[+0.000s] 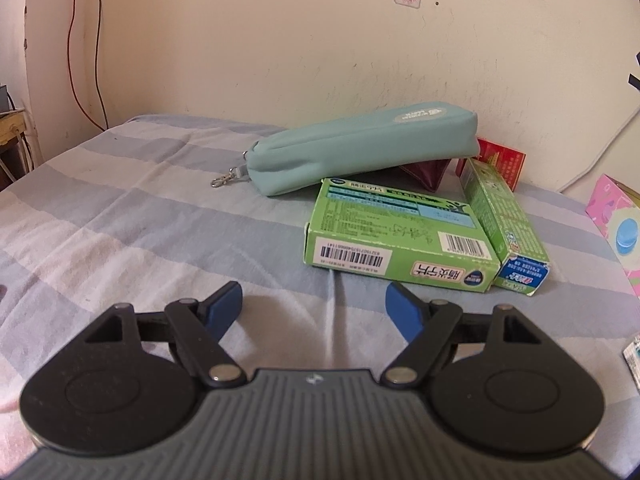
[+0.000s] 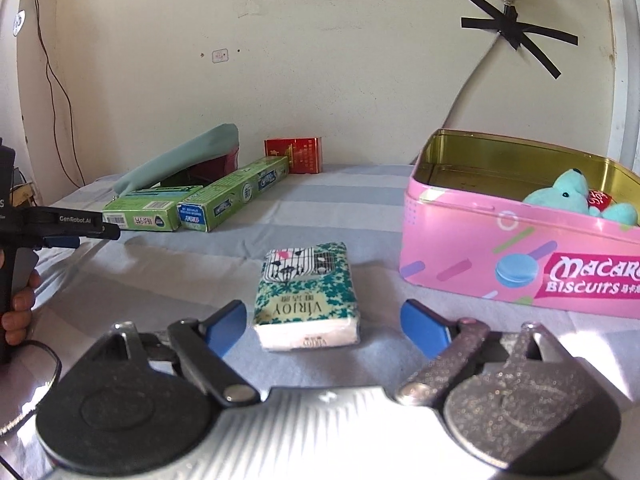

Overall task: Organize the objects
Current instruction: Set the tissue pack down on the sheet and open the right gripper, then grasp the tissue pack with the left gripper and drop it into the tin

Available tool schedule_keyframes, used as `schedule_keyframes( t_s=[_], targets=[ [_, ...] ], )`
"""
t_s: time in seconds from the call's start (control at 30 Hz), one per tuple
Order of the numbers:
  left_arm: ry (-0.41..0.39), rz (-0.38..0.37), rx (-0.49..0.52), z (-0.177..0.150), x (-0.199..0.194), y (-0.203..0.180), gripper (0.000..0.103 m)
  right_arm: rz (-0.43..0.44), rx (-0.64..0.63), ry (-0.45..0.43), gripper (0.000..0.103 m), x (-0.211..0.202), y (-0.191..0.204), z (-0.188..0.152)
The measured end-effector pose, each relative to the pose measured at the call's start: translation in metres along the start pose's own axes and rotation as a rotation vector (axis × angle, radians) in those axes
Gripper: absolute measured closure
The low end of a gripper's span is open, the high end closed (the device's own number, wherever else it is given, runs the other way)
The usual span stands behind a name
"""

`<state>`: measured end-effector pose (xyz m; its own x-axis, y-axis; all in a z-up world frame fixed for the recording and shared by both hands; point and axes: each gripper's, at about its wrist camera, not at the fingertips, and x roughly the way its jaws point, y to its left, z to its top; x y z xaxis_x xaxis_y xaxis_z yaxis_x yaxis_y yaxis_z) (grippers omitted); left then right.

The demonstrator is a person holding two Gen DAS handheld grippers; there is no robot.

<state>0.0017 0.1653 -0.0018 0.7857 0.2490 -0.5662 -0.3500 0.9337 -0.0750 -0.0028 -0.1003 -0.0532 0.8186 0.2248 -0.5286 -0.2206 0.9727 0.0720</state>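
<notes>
My left gripper [image 1: 314, 306] is open and empty above the striped bedsheet, short of a flat green medicine box [image 1: 400, 240]. A long green toothpaste box [image 1: 502, 224] lies to the right of it, a teal pouch [image 1: 360, 152] behind, and a red box [image 1: 504, 162] by the wall. My right gripper [image 2: 324, 326] is open, its blue pads either side of the near end of a green tissue pack [image 2: 306, 294], not touching. A pink biscuit tin [image 2: 516, 256] on the right holds a teal plush bear [image 2: 576, 200]. The left gripper also shows in the right wrist view [image 2: 80, 232].
A dark red item [image 1: 424, 172] lies under the pouch. The wall [image 2: 320, 80] runs close behind the bed, with cables [image 1: 74, 40] on the left. The tin's corner [image 1: 616, 224] shows at the right edge of the left wrist view.
</notes>
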Motion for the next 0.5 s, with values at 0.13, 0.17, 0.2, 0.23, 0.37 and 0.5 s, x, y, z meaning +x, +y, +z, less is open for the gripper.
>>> schedule_keyframes(
  t_s=[0.13, 0.17, 0.2, 0.23, 0.37, 0.5],
  targets=[
    [0.012, 0.003, -0.002, 0.000, -0.004, -0.003, 0.023, 0.015, -0.009, -0.017, 0.013, -0.003, 0.001, -0.001],
    [0.025, -0.017, -0.015, 0.000, -0.006, -0.005, 0.024, 0.020, -0.005, -0.018, 0.013, -0.002, 0.000, -0.001],
    [0.035, -0.051, -0.032, 0.000, -0.010, -0.008, 0.024, 0.025, 0.002, -0.017, 0.013, -0.002, -0.001, -0.001],
    [0.044, -0.105, -0.049, 0.000, -0.015, -0.013, 0.024, 0.030, 0.010, -0.014, 0.013, -0.001, -0.002, 0.000],
    [0.068, -0.305, 0.020, 0.003, -0.036, -0.057, 0.024, 0.046, 0.039, 0.000, 0.013, 0.003, -0.007, -0.001],
    [0.175, -0.484, 0.098, -0.001, -0.044, -0.105, 0.026, 0.048, 0.028, 0.013, 0.016, 0.005, -0.004, -0.001]
  ],
)
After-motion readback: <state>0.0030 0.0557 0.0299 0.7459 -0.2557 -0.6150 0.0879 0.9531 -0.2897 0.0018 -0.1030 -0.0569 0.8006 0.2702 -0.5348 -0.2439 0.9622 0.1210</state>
